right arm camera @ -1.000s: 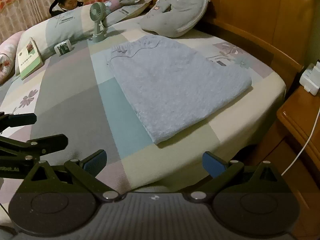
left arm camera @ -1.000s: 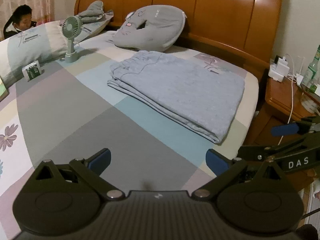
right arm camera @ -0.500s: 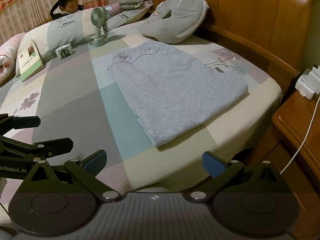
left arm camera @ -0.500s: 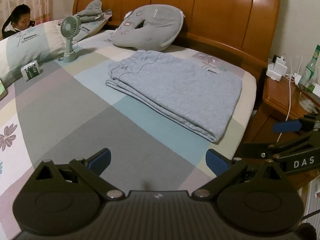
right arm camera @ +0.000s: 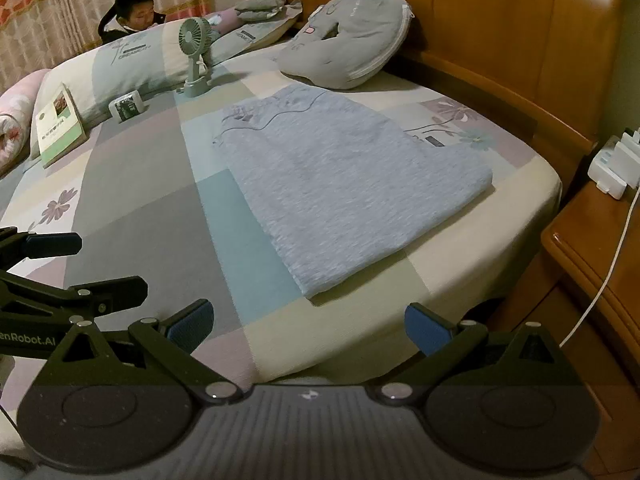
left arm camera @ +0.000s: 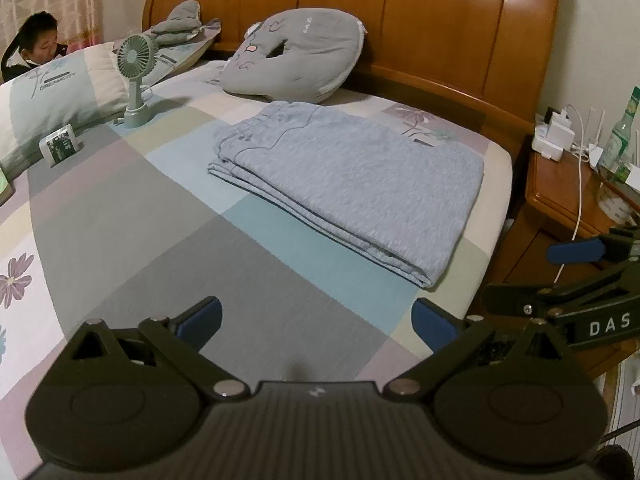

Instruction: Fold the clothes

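Grey garment (left arm camera: 352, 184) lies folded flat near the bed's (left arm camera: 132, 248) headboard-side edge, stacked layers squared, apparently finished; left gripper (left arm camera: 316, 318) and right gripper (right arm camera: 306, 322) hang clear of it, jaws wide, empty, presumably to avoid disturbing the fold.

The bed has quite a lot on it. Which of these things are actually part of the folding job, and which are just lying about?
Part of the job:
- folded grey garment
- left claw, open and empty
- right claw, open and empty

Just lying about:
- green fan
- grey cushion
- book
- small packet
- long pillow
- bedside table with chargers
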{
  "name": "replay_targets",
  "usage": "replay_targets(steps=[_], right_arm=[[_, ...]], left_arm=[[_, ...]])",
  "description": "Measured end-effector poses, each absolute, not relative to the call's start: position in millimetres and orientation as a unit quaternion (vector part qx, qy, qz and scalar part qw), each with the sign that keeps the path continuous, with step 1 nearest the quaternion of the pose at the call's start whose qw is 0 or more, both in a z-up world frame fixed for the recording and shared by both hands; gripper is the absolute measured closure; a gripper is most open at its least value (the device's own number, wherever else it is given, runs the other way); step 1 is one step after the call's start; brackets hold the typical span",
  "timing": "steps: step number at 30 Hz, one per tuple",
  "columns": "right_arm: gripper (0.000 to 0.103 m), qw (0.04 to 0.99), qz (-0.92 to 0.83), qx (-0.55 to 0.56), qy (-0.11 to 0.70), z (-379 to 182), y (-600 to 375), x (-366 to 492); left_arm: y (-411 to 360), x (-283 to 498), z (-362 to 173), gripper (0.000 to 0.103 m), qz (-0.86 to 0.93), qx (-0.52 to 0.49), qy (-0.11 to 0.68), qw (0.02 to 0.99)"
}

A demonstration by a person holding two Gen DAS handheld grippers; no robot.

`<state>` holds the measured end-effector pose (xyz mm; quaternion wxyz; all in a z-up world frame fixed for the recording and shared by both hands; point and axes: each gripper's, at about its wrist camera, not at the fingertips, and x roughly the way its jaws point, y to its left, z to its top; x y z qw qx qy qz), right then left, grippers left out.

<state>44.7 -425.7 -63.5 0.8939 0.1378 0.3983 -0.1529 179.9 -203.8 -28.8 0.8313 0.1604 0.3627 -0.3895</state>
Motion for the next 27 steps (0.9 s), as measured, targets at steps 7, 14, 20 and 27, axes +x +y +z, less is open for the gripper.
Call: replay_targets(steps=[7, 14, 20, 27], right_arm=[[0.000, 0.894, -0.153, 0.139, 0.398, -63.7, -427.0, 45.0], [0.000, 0.894, -0.153, 0.138, 0.398, -63.5, -428.3, 45.7], [0.000, 0.894, -0.153, 0.139, 0.397, -63.9, -428.0, 45.9], [0.000, 0.894, -0.152, 0.139, 0.398, -64.4, -428.9, 45.9]], left_arm=[[-206.1, 180.9, -28.4, 0.002, -0.389, 0.164, 0.364, 0.830], [-206.7, 179.7, -27.9, 0.002, -0.389, 0.164, 0.363, 0.831], [-206.9, 180.8, -28.1, 0.002, -0.389, 0.164, 0.362, 0.831], [-207.6, 180.7, -28.8, 0.002, -0.387, 0.165, 0.364, 0.831]])
